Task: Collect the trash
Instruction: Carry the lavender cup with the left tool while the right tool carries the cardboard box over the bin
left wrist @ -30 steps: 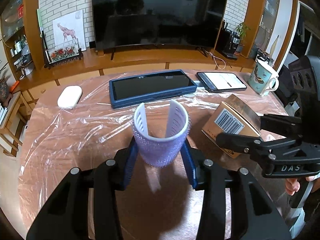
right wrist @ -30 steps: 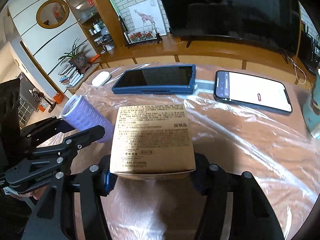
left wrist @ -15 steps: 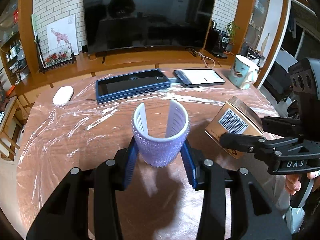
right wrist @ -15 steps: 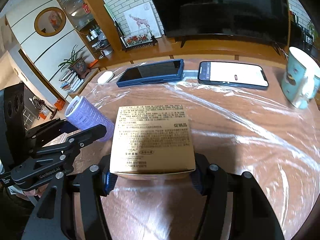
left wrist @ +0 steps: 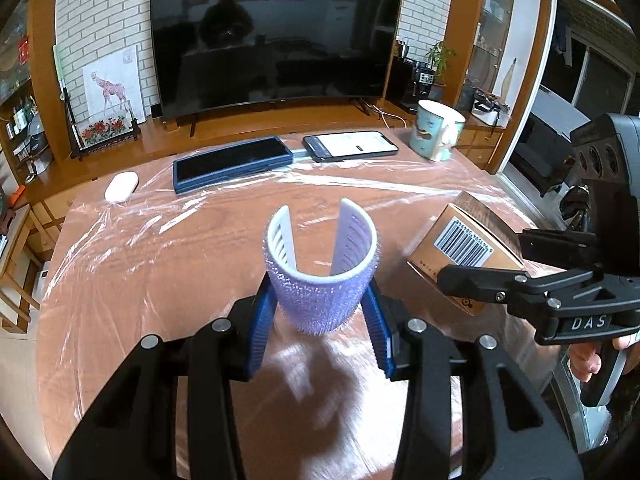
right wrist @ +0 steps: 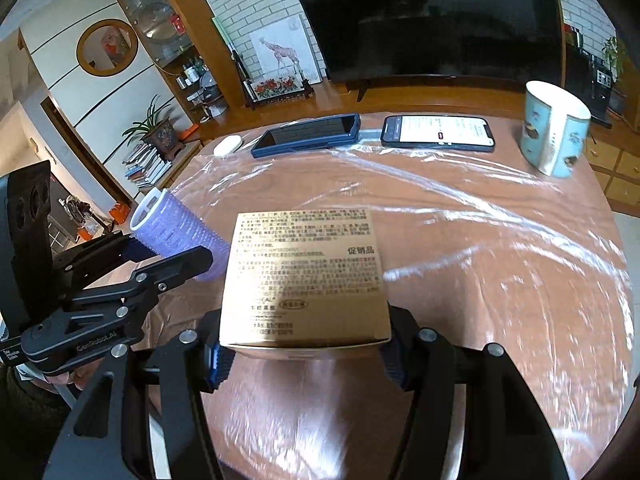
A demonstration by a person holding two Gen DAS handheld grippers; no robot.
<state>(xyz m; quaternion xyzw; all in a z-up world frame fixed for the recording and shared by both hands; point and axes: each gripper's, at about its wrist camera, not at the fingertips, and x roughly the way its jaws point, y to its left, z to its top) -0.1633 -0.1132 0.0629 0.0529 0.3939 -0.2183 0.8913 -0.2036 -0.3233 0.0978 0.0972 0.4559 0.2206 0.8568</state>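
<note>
Left wrist view: the left tool (left wrist: 320, 312) is clenched on a purple hair roller (left wrist: 322, 280), its blue pads pressing the bristly sides; the roller stands upright between them with its open white rim toward the camera, lifted clear of the bench (left wrist: 160, 264). To the right in this view, the right tool (left wrist: 480, 280) grips a tan cardboard box (left wrist: 468, 248), whose barcode end faces the lens; part of a hand (left wrist: 588, 360) shows on its handle.

In the right wrist view, the right tool (right wrist: 304, 356) is clamped on the box (right wrist: 308, 276) from both sides, printed text face up, and the box is held above the bench (right wrist: 480, 260). The left tool (right wrist: 168, 256) appears at the left with the roller (right wrist: 180, 236) tilted in its grip, just beside the box without touching it.

The bench is brown and covered with wrinkled clear plastic film (left wrist: 360, 184). Along its far edge lie a white mouse (left wrist: 122, 186), a dark tablet in a blue case (left wrist: 232, 164) and a phone with a lit screen (left wrist: 352, 145), set side by side. A pale blue mug (right wrist: 556, 132) stands upright near the far right corner. Behind the bench, a large dark television (left wrist: 272, 40) sits on a wooden cabinet, next to a giraffe picture (left wrist: 112, 88).
</note>
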